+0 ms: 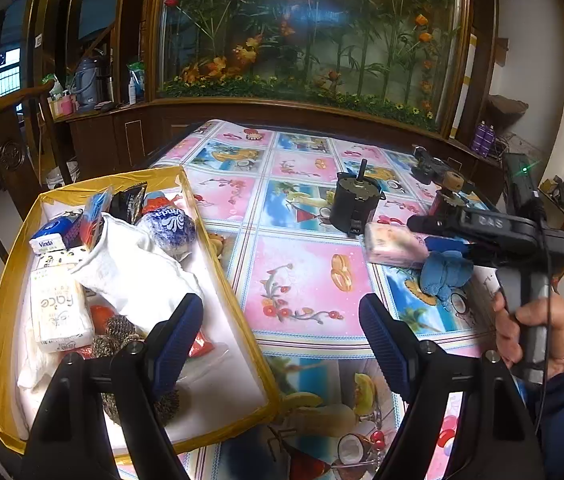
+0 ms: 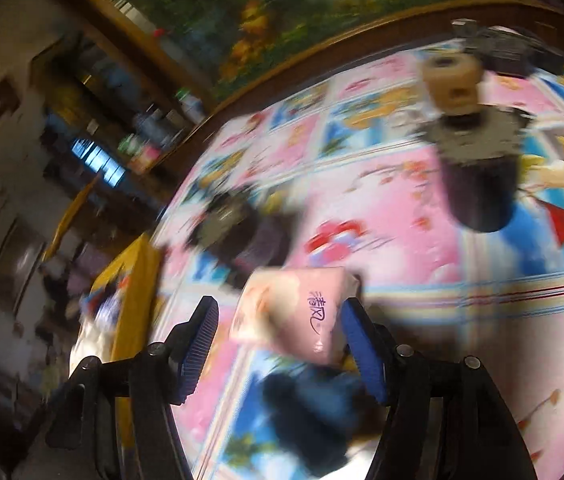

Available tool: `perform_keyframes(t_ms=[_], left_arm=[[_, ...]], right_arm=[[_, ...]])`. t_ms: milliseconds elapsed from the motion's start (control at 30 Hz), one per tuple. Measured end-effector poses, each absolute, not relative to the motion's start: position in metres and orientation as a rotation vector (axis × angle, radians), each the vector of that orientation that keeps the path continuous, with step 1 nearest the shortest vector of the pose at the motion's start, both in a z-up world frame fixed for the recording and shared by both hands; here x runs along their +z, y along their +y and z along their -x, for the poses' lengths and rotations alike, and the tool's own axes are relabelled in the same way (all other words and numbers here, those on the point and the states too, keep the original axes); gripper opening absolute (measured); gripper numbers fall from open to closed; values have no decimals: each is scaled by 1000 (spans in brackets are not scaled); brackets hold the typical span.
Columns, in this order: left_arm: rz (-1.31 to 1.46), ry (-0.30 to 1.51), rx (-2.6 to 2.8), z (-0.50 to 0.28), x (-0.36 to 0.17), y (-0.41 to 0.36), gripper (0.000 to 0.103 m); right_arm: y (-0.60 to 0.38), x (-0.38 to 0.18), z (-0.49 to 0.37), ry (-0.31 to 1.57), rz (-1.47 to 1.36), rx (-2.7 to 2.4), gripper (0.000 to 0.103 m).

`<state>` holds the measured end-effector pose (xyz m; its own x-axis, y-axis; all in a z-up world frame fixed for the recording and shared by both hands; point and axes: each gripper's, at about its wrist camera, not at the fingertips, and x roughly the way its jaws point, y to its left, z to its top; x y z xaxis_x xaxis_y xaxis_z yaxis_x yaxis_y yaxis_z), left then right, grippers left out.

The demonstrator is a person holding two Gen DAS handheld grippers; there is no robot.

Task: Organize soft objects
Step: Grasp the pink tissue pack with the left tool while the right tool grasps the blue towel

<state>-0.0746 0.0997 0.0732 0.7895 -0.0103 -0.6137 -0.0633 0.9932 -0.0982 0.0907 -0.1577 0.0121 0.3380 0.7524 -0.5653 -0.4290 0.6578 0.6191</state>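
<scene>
The pink tissue pack (image 2: 297, 314) lies on the patterned tabletop (image 1: 305, 276), just beside a blue cloth toy (image 1: 443, 274) and well apart from the yellow-rimmed storage box (image 1: 226, 264) that already holds other tissue packs and a white cloth (image 1: 138, 268). The right tongs (image 2: 282, 344) stand open around the pack, one blue pad (image 2: 361, 356) at or close to its end, the other clear of it. The left tongs (image 1: 282, 344) hang open and empty above the box's near edge. The right wrist view is smeared, so contact is hard to judge. A risk from here: closing off-centre could squeeze one corner and let the slick wrapper slip out, or the tongs could snag the toy beneath. The black motor (image 1: 355, 204) nearby could be knocked.
</scene>
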Motion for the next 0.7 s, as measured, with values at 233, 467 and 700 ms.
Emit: perform_keyframes(t_ms=[233,467,700], left_arm=[[135,699,4,65,70,98,82],[209,754,-48,51,72,102,84],[242,720,23,50,81,121,84]], right_arm=[[-149,40,-53,864,-195,836,81],[-140,41,-21,875,-131,921,81],[-102,18,-4,947,33,941,81]])
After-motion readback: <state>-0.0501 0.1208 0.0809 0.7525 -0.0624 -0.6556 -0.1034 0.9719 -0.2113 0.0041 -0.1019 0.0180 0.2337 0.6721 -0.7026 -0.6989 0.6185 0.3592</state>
